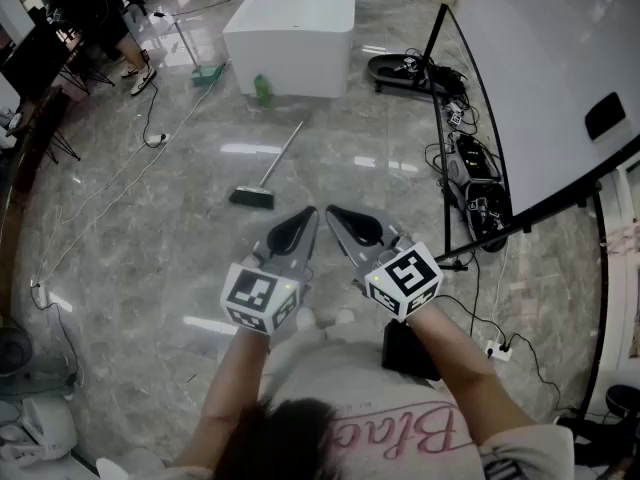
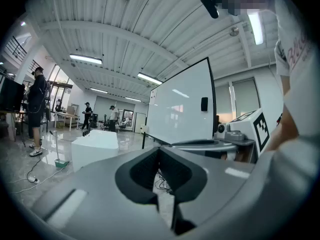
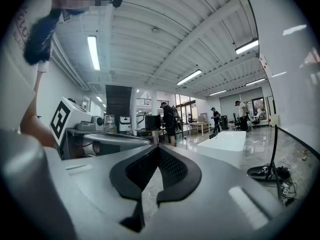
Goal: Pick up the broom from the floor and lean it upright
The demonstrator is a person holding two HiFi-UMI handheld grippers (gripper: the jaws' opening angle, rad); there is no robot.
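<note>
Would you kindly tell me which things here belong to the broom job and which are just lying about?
For the job:
- broom, lying flat
- left tool and right tool, both shut and empty

Just lying about:
- green bottle
- white block
- whiteboard
- cables

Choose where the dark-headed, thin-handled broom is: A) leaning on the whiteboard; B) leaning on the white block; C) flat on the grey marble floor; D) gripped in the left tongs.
C: the dark-headed, thin-handled broom lies flat on the grey marble floor in the head view.
</note>
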